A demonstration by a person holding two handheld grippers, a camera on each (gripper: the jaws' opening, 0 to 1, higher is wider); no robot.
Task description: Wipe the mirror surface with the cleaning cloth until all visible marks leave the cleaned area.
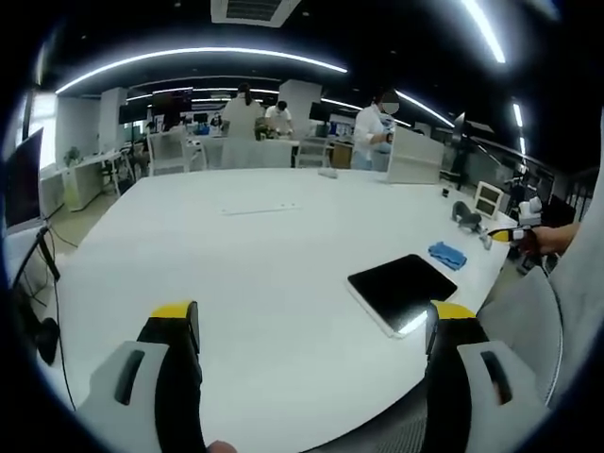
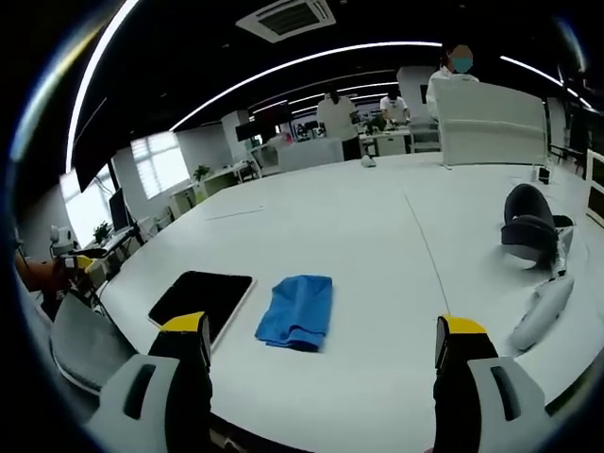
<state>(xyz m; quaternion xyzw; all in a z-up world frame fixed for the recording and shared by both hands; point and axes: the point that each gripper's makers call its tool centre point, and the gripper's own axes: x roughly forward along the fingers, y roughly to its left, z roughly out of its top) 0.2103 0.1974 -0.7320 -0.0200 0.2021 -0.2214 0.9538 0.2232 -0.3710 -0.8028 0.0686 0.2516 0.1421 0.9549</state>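
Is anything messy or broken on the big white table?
Nothing looks broken or spilled. The mirror lies flat near the table edge, and the blue cloth sits beside it, a bit crumpled. Both grippers are open and empty.

A large open-plan office is seen in both views. A broad white surface [image 1: 255, 274] is spread across the middle of each frame. The dark ceiling is crossed by long curved light strips [image 1: 198, 55], and an air-conditioning vent [image 2: 288, 17] is set at the top centre of the right gripper view. Bright windows [image 2: 156, 160] are placed at the left of that view. Desks and white chairs [image 1: 170, 151] are ranged in the upper left of the left gripper view, with several people [image 1: 373, 132] standing among them. A white partition panel [image 2: 491, 123] stands at the upper right.
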